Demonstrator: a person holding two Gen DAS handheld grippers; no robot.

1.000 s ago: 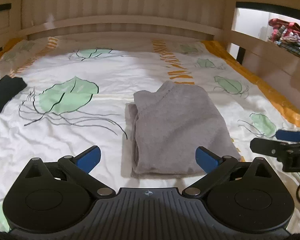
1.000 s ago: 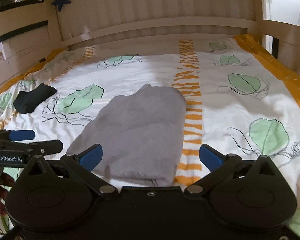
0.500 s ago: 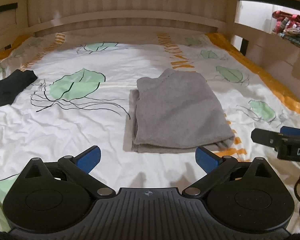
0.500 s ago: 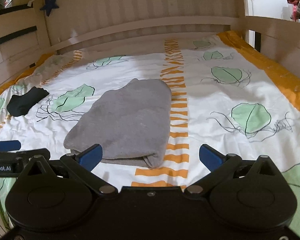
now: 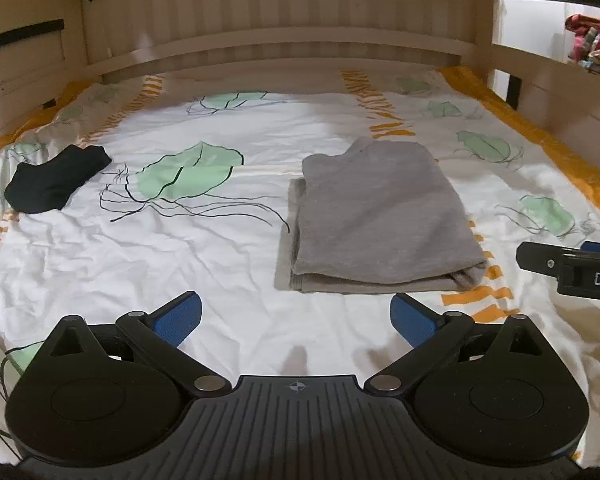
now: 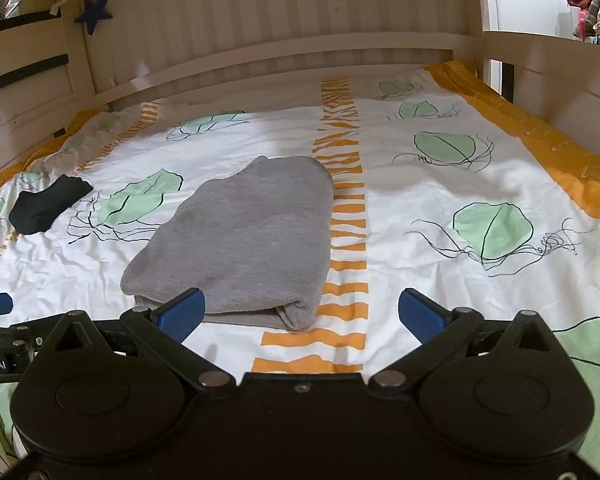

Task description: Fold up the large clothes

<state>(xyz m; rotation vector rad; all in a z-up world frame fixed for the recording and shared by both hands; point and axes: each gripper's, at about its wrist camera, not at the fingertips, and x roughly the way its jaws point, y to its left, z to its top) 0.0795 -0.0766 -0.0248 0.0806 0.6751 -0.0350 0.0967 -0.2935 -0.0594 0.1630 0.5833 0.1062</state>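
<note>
Grey garment (image 5: 380, 216): folded into a neat rectangle on the bedsheet (image 5: 180, 272), well right of the black sock (image 5: 54, 184). Left gripper (image 5: 296, 316) and right gripper (image 6: 302, 312): spread wide, empty, just short of its near edge. Folding looks complete; next, likely setting the garment aside.

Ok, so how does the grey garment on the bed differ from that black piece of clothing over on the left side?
The grey garment is far bigger than the black piece. The grey garment is folded into a neat stacked rectangle; the black piece lies loosely bunched, with no tidy fold. The grey garment sits near the middle beside the orange stripe; the black piece lies near the left edge. Both rest on the leaf-print bedsheet, and neither gripper touches them.
</note>
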